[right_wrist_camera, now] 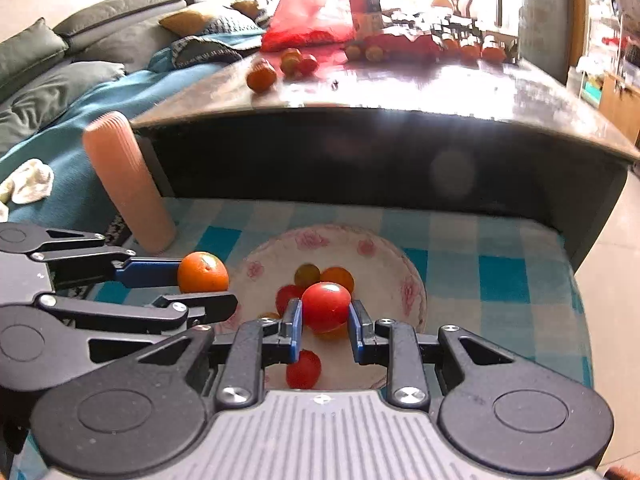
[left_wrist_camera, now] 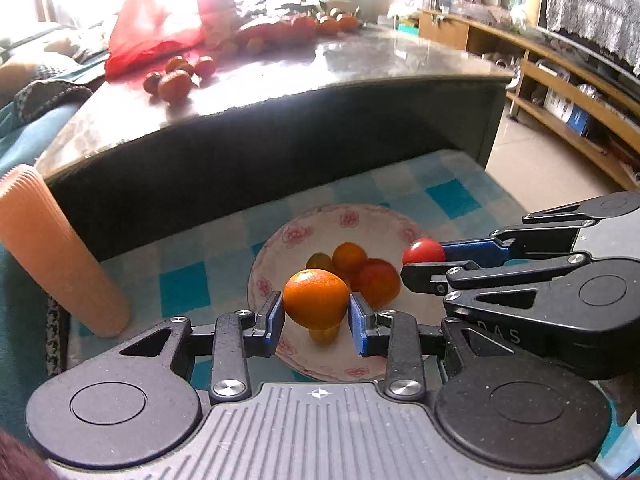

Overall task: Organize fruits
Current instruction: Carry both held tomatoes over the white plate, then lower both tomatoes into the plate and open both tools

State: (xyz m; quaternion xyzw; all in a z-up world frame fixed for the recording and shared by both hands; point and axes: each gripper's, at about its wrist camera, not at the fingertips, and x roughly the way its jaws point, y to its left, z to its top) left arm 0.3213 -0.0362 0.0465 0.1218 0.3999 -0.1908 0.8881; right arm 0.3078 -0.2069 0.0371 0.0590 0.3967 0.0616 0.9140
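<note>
My left gripper point(left_wrist_camera: 316, 312) is shut on an orange tomato point(left_wrist_camera: 316, 298), held above the near rim of a white flowered bowl point(left_wrist_camera: 376, 220). My right gripper point(right_wrist_camera: 325, 326) is shut on a red tomato point(right_wrist_camera: 326, 306) over the same bowl point(right_wrist_camera: 412, 292). Each gripper shows in the other view: the right gripper point(left_wrist_camera: 420, 260) with its red tomato point(left_wrist_camera: 423, 251) at the right, the left gripper point(right_wrist_camera: 208, 284) with its orange tomato point(right_wrist_camera: 203, 272) at the left. Several small red and orange tomatoes point(left_wrist_camera: 360, 272) lie in the bowl. More tomatoes point(left_wrist_camera: 174, 80) lie on the dark table point(left_wrist_camera: 360, 68) beyond.
The bowl stands on a blue and white checked cloth point(right_wrist_camera: 500, 256) below the table's edge. A ribbed peach cylinder point(left_wrist_camera: 60, 252) leans at the left. A red plastic bag point(right_wrist_camera: 308, 20) lies on the table. A sofa with cushions point(right_wrist_camera: 60, 68) is at the left, wooden shelves point(left_wrist_camera: 560, 92) at the right.
</note>
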